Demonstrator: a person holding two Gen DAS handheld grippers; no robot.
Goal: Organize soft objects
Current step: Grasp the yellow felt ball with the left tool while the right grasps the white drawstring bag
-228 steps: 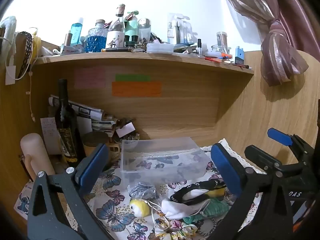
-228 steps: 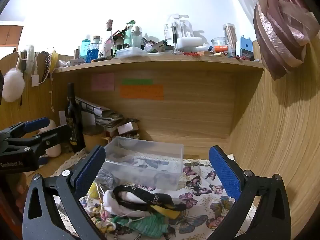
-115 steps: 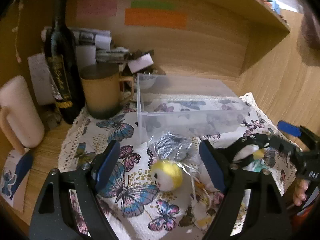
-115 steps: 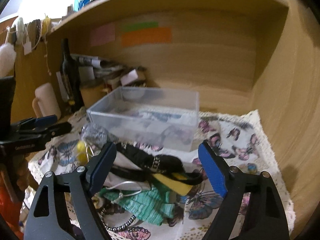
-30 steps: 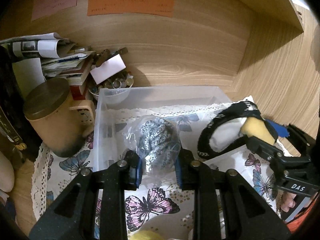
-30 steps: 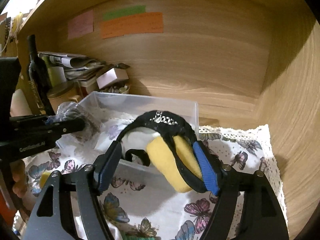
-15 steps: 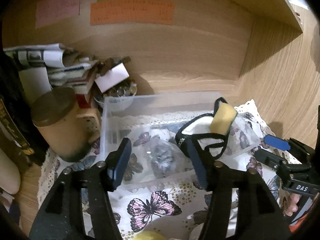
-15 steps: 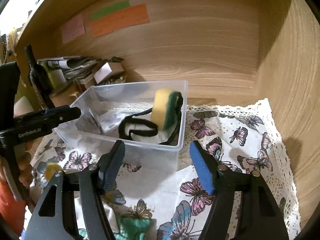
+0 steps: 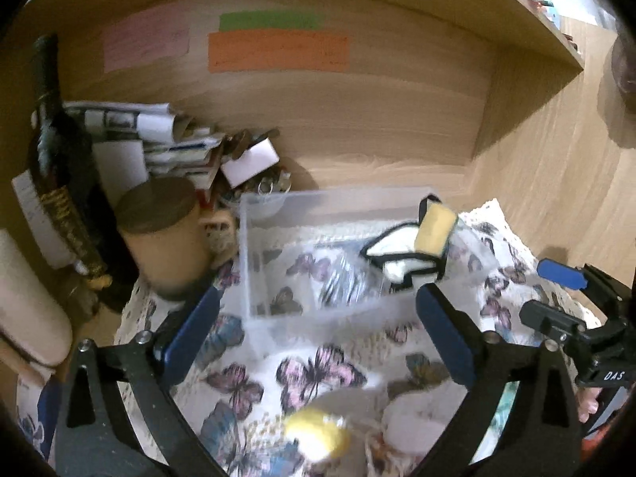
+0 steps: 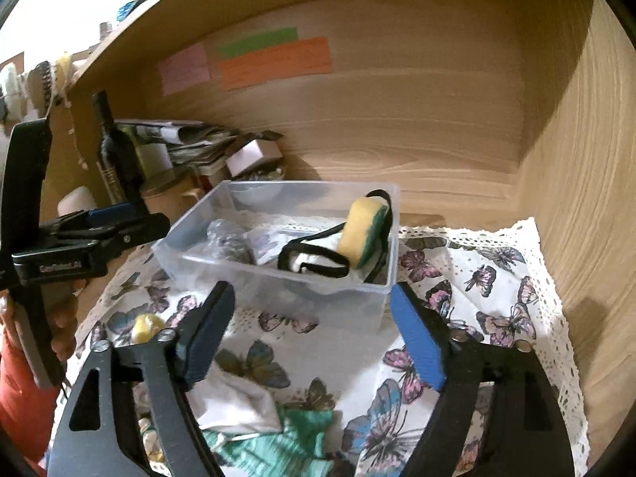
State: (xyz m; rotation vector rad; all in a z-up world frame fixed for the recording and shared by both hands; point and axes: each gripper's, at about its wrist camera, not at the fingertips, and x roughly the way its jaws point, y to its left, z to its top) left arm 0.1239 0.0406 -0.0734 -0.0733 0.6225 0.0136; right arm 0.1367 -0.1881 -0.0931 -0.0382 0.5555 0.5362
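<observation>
A clear plastic box (image 10: 377, 282) (image 9: 244, 246) stands on the butterfly cloth. In it lie a yellow-green sponge (image 10: 363, 232) (image 9: 435, 228) leaning on a black-and-white fabric piece (image 10: 314, 260) (image 9: 401, 260), and a bagged grey item (image 10: 228, 242) (image 9: 342, 284). My left gripper (image 9: 318, 336) is open and empty in front of the box. My right gripper (image 10: 314, 332) is open and empty, also in front of the box. A yellow soft ball (image 9: 316, 435) (image 10: 145, 328), a white cloth (image 10: 234, 401) and a green knit piece (image 10: 286, 437) lie on the cloth.
A lidded tan mug (image 9: 163, 234), a dark wine bottle (image 9: 63, 183) and stacked papers (image 9: 159, 139) stand left of the box. Wooden walls close in behind and on the right. The other gripper shows at each view's edge, the right gripper (image 9: 572, 310) and the left gripper (image 10: 87, 238).
Both grippers opened, dropping the bagged item and the sponge with black fabric into the box, then pulled back toward the front of the cloth.
</observation>
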